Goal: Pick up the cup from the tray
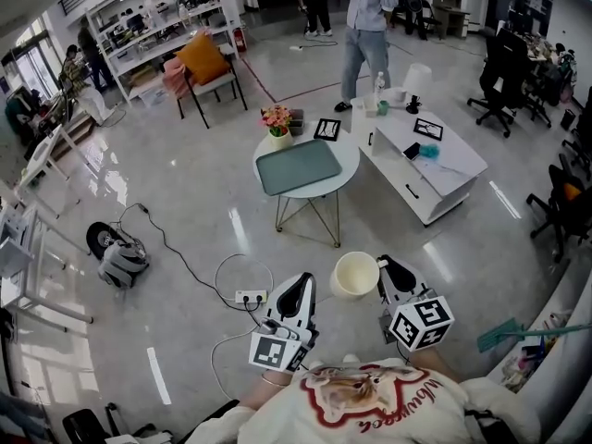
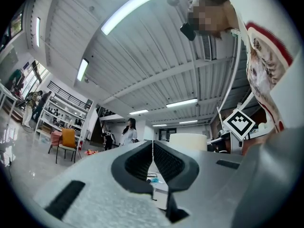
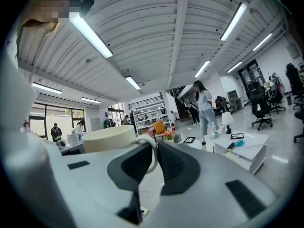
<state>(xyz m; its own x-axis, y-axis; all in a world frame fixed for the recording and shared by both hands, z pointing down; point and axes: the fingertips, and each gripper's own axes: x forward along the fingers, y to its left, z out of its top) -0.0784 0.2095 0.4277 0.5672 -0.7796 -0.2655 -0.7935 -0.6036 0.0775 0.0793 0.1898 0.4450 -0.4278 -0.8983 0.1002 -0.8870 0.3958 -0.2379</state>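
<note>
Head view looks down on a glossy floor (image 1: 185, 202), where a long white bench (image 1: 435, 169) stands just right of a small round bench (image 1: 345, 152). A teal tray (image 1: 298, 166) lies bare across the middle of the round bench, with a flower pot (image 1: 277, 123) at the bench's far left edge. The cream cup (image 1: 355, 275) is off the tray, held in the air over the floor close to the person's chest and well apart from both benches. The right gripper (image 1: 386, 268) points forward toward the round bench, and its jaws are closed on the cup's handle (image 3: 151, 151), so the cup hangs to its left. The left gripper (image 1: 302, 287) is held level beside it, also pointing forward, with its jaws pressed together and nothing between them.
</note>
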